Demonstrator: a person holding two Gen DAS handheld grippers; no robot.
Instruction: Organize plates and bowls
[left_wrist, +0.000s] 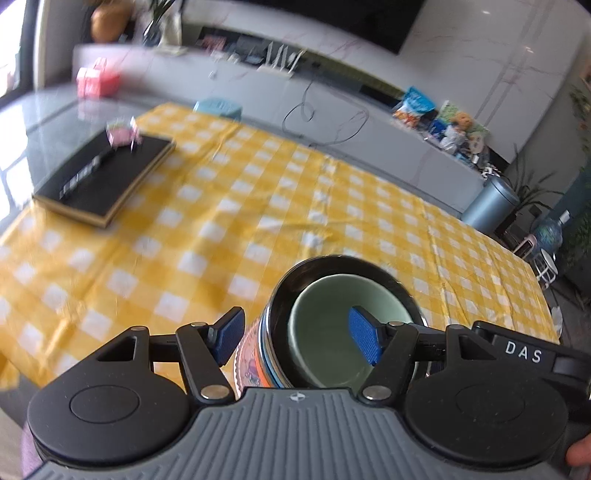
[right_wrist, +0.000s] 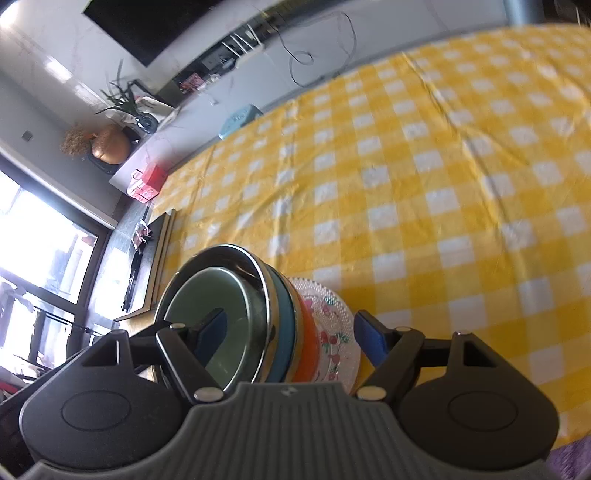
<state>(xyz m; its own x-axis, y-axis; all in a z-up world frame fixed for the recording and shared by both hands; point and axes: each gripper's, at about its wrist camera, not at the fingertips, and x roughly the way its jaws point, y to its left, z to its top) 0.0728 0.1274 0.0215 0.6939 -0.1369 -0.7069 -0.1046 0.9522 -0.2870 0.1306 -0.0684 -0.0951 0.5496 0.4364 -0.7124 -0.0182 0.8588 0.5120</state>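
A stack of dishes stands on the yellow checked cloth (left_wrist: 258, 192). On top a pale green bowl (left_wrist: 321, 314) sits inside a shiny dark-rimmed bowl (left_wrist: 325, 260), and a patterned plate (left_wrist: 245, 363) shows underneath. My left gripper (left_wrist: 297, 332) is open above the stack's near side, one blue pad outside it and one over the green bowl. In the right wrist view the green bowl (right_wrist: 236, 314), steel bowl (right_wrist: 229, 254), blue bowl (right_wrist: 286, 332), orange bowl (right_wrist: 308, 343) and glass plate (right_wrist: 332, 325) are nested. My right gripper (right_wrist: 290, 336) is open astride their edge.
A black tray-like board (left_wrist: 107, 177) with a small pink object (left_wrist: 122, 134) lies at the cloth's far left. A pink box (left_wrist: 98, 81) and a low white cabinet stand behind the table. A grey bin (left_wrist: 491, 203) stands beyond the far right corner.
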